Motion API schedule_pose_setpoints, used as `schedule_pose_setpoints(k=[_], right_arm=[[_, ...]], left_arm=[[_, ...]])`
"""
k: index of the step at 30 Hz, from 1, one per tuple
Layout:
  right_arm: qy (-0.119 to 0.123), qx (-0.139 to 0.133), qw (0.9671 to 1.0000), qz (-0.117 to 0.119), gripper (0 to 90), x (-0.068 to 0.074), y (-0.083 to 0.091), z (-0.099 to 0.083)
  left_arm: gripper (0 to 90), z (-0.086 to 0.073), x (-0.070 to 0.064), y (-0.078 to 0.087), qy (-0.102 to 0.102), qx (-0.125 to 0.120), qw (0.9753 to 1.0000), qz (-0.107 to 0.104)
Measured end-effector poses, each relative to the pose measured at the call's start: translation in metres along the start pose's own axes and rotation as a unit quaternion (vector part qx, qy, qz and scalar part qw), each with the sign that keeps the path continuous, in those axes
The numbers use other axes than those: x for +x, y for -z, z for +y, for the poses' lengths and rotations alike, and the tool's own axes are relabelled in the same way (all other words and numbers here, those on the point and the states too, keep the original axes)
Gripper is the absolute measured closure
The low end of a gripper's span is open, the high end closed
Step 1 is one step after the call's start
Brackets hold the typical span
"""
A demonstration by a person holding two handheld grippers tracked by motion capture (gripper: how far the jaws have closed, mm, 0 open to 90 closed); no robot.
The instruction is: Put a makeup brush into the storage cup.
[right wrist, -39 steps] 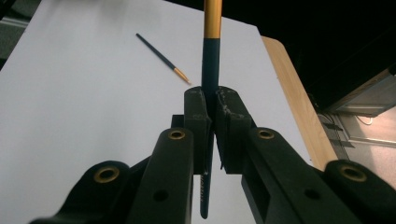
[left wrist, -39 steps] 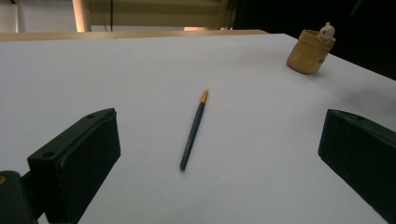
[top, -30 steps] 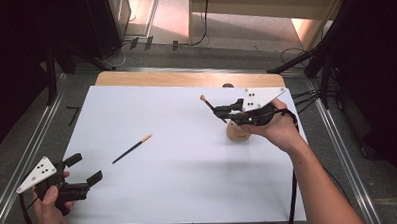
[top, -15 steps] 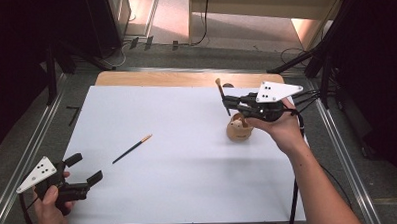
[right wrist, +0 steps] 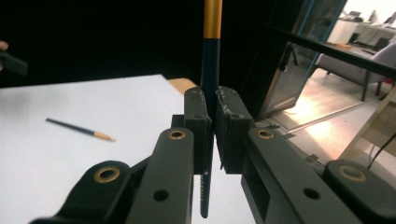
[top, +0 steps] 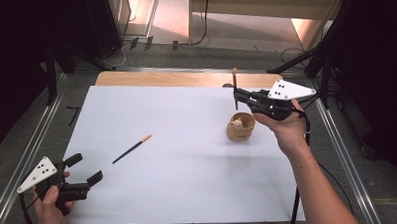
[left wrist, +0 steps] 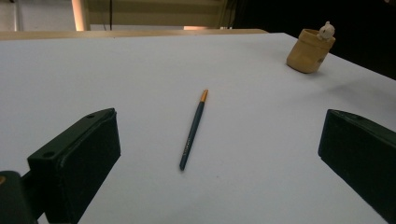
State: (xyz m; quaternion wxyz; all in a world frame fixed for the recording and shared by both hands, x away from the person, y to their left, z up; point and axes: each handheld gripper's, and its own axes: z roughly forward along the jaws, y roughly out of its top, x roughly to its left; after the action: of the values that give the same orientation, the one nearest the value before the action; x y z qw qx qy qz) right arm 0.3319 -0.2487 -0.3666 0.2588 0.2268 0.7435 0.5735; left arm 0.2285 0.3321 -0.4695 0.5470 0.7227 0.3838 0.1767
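Gripping: the right gripper (top: 236, 94) pinches a dark pencil (top: 234, 88) between its pressed-together jaws, holding it upright above the table, its orange end up
Held pencil, close up: in the right gripper view the pencil (right wrist: 210, 70) stands straight between the two black pads (right wrist: 198, 121), its lower end showing below them
Pot: a small tan pot (top: 240, 126) with a little pale figure at its rim stands on the white table (top: 189, 182), just below and beside the held pencil
Second pencil: another dark pencil (top: 131, 148) lies flat, well apart from the pot
Left gripper: the left gripper (top: 83, 168) is spread wide at the near left edge, holding nothing
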Motion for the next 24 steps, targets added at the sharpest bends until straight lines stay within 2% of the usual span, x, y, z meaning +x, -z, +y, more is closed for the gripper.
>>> schedule_pose_setpoints(k=[3, 10, 14, 24], right_arm=[[-0.007, -0.004, 0.9998, -0.015, 85.0, -0.002, 0.003, -0.002], [-0.023, -0.004, 0.9990, -0.038, 85.0, -0.006, 0.009, -0.010], [-0.034, -0.013, 0.9981, -0.049, 85.0, -0.008, 0.013, -0.012], [-0.064, -0.026, 0.9938, -0.087, 85.0, -0.012, 0.018, -0.027]], left_arm=[[0.0, 0.000, 0.000, 0.000, 0.000, -0.001, 1.0000, 0.000], [0.0, 0.000, -0.001, -0.001, 0.001, -0.003, 1.0000, -0.001], [0.0, 0.000, 0.000, -0.001, 0.001, -0.002, 1.0000, -0.001], [0.0, 0.000, -0.001, 0.000, 0.001, -0.001, 1.0000, 0.001]])
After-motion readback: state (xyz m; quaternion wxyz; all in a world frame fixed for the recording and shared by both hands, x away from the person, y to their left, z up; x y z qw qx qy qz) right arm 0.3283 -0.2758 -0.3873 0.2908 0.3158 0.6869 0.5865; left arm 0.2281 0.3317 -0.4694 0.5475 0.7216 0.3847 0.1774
